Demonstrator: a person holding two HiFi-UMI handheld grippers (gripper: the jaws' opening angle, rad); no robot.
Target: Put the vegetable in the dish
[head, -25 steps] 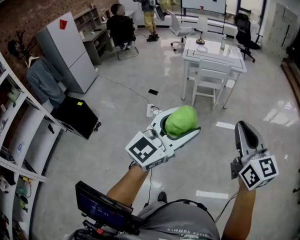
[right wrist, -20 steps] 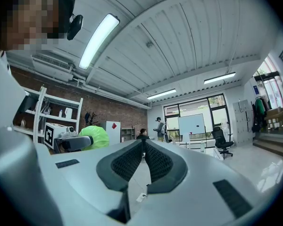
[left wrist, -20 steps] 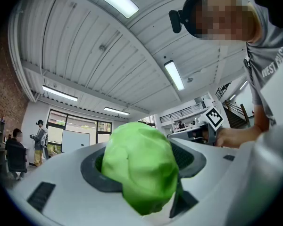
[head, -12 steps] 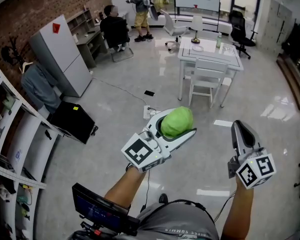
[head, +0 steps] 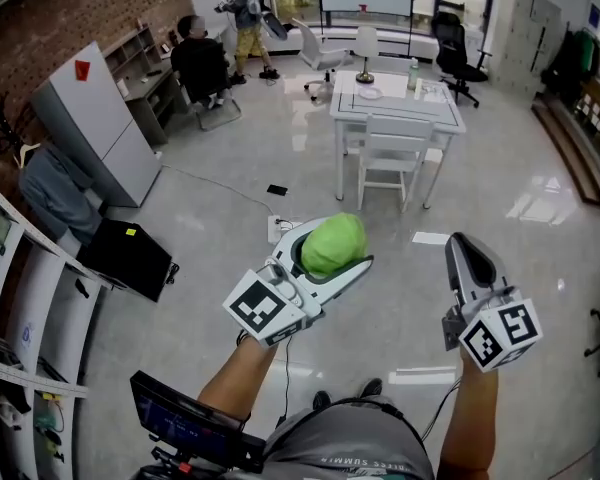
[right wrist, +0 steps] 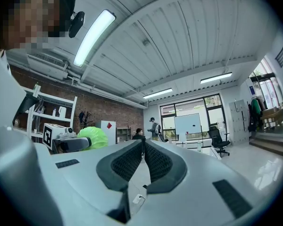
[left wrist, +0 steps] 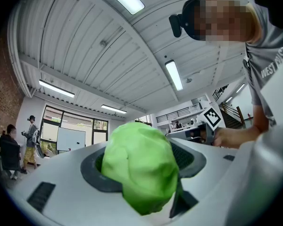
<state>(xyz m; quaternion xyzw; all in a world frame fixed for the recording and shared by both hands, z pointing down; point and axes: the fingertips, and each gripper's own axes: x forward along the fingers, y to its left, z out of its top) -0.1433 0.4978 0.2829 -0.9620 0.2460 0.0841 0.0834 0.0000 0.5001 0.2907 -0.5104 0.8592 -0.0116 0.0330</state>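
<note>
The left gripper (head: pixel 345 240) clamps the one vegetable (head: pixel 330 248) and the right gripper (head: pixel 458 242) is pinched empty, both before one table (head: pixel 400 105) that the left gripper view misses

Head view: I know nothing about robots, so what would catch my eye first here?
The bright green vegetable stands out first. It is clamped in the left gripper and held out over the grey floor at the middle of the view. To its right, the right gripper is shut and empty. Farther off, near the top, stands a white table with a chair drawn up to it.
</note>
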